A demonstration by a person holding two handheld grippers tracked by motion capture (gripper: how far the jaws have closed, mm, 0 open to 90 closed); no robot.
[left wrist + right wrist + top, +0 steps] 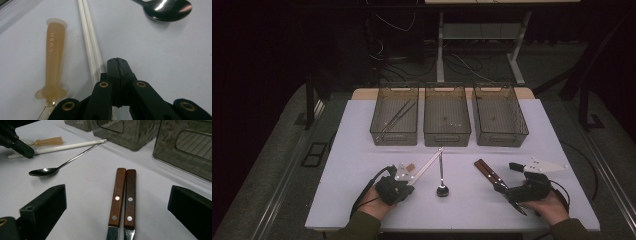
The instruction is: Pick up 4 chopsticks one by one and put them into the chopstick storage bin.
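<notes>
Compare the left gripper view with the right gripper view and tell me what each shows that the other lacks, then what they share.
Left gripper view alone: its own black jaws pressed together, and the raised lettering on the amber handle. Right gripper view alone: two wooden-handled knives side by side between its wide-open jaws, and the smoky bins behind. Both share the white table, the white chopsticks, the spoon and that amber handle.

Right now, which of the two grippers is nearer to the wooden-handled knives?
The right. The right gripper sits at the blade end of the knives, jaws open around them. The left gripper is shut, across the table beyond the spoon.
</notes>
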